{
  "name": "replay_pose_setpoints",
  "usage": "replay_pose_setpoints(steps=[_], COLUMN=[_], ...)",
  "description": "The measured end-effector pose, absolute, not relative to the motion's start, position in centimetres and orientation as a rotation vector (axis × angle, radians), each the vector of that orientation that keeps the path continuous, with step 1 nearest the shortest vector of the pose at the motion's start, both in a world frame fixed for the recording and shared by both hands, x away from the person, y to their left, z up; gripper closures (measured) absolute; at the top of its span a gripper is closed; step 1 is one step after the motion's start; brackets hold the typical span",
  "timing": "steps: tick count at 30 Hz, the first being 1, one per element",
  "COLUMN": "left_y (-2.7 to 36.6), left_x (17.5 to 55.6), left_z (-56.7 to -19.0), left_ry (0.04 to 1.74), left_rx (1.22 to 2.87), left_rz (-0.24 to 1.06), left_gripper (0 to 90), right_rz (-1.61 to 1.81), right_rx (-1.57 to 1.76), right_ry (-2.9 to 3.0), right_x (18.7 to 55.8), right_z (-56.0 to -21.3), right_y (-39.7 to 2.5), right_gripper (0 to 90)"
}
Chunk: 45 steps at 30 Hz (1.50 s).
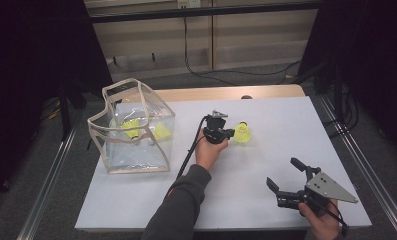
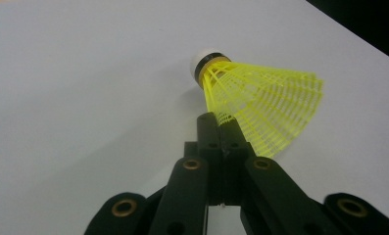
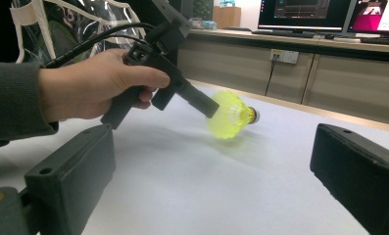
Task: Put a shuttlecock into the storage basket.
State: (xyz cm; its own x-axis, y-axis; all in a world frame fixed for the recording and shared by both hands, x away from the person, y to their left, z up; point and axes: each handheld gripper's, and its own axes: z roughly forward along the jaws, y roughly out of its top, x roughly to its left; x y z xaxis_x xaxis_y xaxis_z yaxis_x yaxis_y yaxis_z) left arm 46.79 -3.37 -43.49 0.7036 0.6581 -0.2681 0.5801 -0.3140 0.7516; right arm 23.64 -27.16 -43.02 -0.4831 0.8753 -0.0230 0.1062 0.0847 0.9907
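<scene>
On the white table (image 1: 266,165), largest item first: a clear plastic bag (image 1: 132,131) with cream trim stands open-topped at the left, two yellow shuttlecocks visible through its wall, so it likely serves as the collecting place. Right gripper (image 1: 283,178) rests low near the front right corner, jaws spread wide apart, holding nothing and well apart from the work; judged idle, kept out of the way. Left gripper (image 2: 220,128) reaches toward table centre, jaws pressed together on the skirt edge of a shuttlecock (image 2: 260,105), a light pinch suited to so flimsy a thing. That shuttlecock lies near mid-table, right of the bag, tilted with its cork end (image 2: 204,62) pointing away from the gripper. Skirt is neon-yellow plastic mesh, flared, ribbed; cork white with a dark band and a gold ring.
</scene>
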Motion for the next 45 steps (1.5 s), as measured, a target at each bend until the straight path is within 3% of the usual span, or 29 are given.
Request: replay_pose_setpoints(steps=[23,45], left_y=[-0.9,1.8], left_x=[44.9,44.0], left_z=[-40.1,-37.2], left_ry=[0.861,0.859], left_rx=[2.064,2.106], left_rz=[-0.040,-0.062], left_gripper=[90.0,90.0], right_rz=[1.461,1.460], right_rx=[0.974,0.968], right_ry=[1.699,1.701], right_x=[23.6,23.6], right_z=[-43.0,-43.0], right_y=[-27.0,-26.9], right_gripper=[2.9,2.9])
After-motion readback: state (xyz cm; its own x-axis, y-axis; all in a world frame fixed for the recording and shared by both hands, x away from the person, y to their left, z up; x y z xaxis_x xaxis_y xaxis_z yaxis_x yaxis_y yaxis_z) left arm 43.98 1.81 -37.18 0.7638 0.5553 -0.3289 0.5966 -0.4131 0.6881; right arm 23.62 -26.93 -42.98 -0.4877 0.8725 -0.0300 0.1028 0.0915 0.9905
